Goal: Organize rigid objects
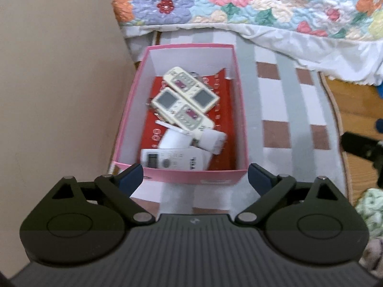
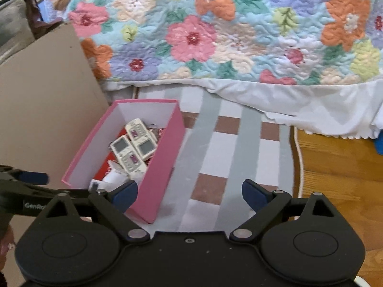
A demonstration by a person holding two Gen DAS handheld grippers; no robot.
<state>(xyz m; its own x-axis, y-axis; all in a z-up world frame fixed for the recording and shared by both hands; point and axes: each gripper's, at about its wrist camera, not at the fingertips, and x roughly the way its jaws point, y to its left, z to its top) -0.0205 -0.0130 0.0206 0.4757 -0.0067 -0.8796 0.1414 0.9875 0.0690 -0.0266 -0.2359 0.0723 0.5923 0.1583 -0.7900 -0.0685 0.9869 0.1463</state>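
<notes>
Spread wide, empty: left gripper (image 1: 195, 179) low in its frame, before the pink box (image 1: 177, 177) at centre holding two cream remotes (image 1: 185, 100). Spread too, right gripper (image 2: 189, 195), box at lower left there, beige panel (image 2: 43, 110) against its far side; checked rug (image 2: 227, 148) open rightward, quilt (image 2: 227, 28) above.

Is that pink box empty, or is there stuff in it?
Not empty. The open pink box holds two cream remotes lying on other white devices, over a red lining.
</notes>
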